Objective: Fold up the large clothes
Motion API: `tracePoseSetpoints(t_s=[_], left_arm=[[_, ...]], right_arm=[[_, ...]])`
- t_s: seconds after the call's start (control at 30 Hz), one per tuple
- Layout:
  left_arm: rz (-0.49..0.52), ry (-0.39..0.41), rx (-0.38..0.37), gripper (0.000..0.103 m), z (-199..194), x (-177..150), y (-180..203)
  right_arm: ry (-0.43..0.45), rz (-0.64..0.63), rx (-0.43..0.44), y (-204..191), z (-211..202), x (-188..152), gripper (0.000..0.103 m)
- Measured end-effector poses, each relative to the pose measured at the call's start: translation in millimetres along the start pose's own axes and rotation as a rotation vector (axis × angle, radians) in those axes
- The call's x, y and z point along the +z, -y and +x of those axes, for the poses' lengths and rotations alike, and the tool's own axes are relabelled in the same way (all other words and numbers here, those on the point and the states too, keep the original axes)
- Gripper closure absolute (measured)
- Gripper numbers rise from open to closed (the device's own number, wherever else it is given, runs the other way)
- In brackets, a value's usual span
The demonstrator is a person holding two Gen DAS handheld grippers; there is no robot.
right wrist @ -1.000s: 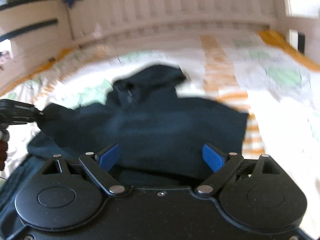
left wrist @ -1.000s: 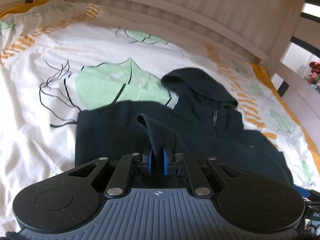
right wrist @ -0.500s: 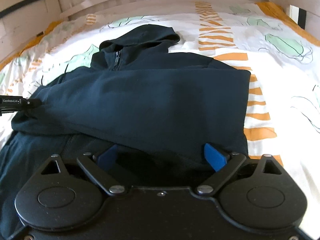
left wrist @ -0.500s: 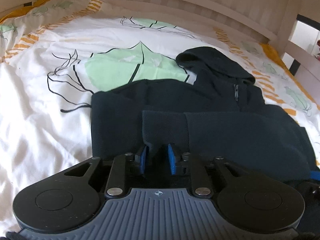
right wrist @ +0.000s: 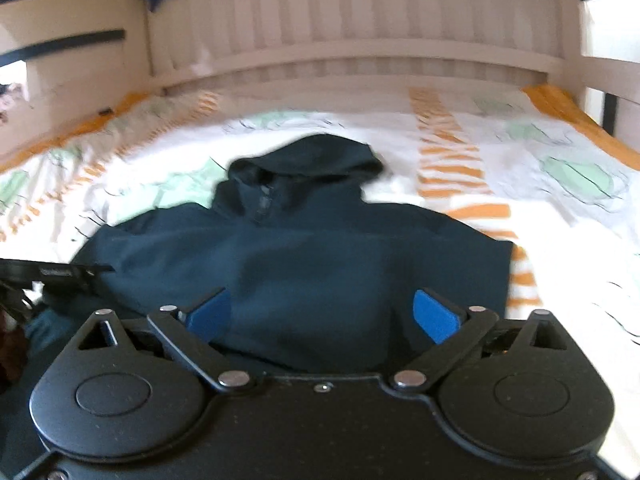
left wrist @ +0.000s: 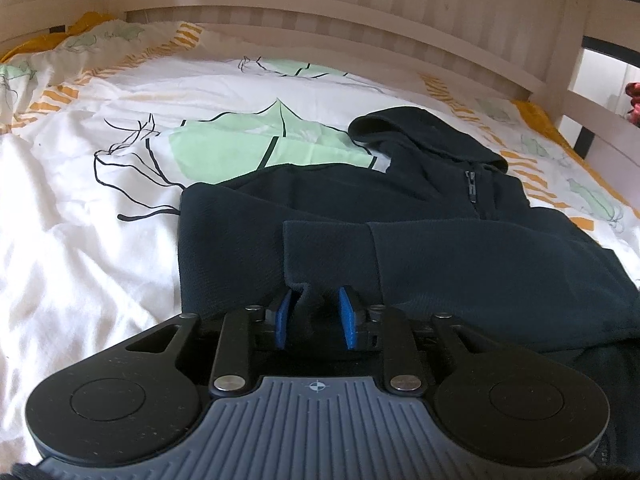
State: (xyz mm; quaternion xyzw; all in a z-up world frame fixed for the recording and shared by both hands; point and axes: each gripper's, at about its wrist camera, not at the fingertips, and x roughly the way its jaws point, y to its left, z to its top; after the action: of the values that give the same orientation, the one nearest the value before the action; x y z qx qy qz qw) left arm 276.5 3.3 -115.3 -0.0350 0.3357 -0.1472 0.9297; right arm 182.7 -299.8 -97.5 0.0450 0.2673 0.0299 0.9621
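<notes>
Left tool [left wrist: 315, 314] part-open, right tool [right wrist: 322, 316] wide.

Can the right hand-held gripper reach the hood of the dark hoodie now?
Probably yes: the right hand-held gripper is open, holds nothing, and only the flat hoodie body lies before the hood.

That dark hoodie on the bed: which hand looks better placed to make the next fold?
Probably the left. The left gripper sits right at the folded sleeve cuff of the hoodie, fingers slightly apart. The right gripper is wide open, holding nothing, its view blurred.
</notes>
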Motion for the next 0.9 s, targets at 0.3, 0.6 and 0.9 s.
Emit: tracePoseSetpoints(t_s=[0.3, 0.6, 0.9], left_arm=[[0.002, 0.004, 0.001, 0.077, 0, 0, 0], [0.006, -0.002, 0.003, 0.077, 1, 1, 0], [0.006, -0.016, 0.005, 0.075, 1, 4, 1]], right_arm=[[-0.182, 0.001, 0.028, 1, 32, -13, 0.0], [-0.226, -0.031, 0.012, -3, 35, -13, 0.0], [-0.217, -0.009, 0.028, 0, 35, -13, 0.0]])
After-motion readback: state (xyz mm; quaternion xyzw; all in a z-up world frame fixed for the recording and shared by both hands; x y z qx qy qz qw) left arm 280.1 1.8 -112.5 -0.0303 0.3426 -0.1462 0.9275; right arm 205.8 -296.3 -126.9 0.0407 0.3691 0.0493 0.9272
